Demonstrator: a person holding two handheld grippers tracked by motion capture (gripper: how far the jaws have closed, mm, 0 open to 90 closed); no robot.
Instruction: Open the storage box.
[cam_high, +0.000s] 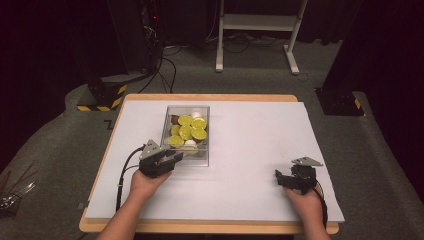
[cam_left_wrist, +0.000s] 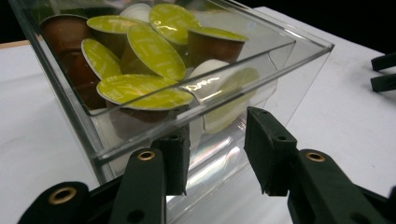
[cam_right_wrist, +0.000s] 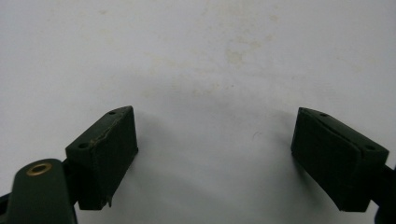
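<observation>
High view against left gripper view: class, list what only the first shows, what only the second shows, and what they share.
High view alone: the person's hands, the floor, a white stand behind the table, and the whole white sheet.

Left gripper view alone: the left gripper up close, jaws open at the near wall of the clear box, and the print on the lids.

Both: the box, the green-lidded capsules, the white capsules, and the right gripper.

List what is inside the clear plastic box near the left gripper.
The clear plastic box holds a pile of coffee capsules: several brown ones with yellow-green foil lids and at least two white ones. Any capsules lower in the pile are covered by those on top, so no full count is possible.
</observation>
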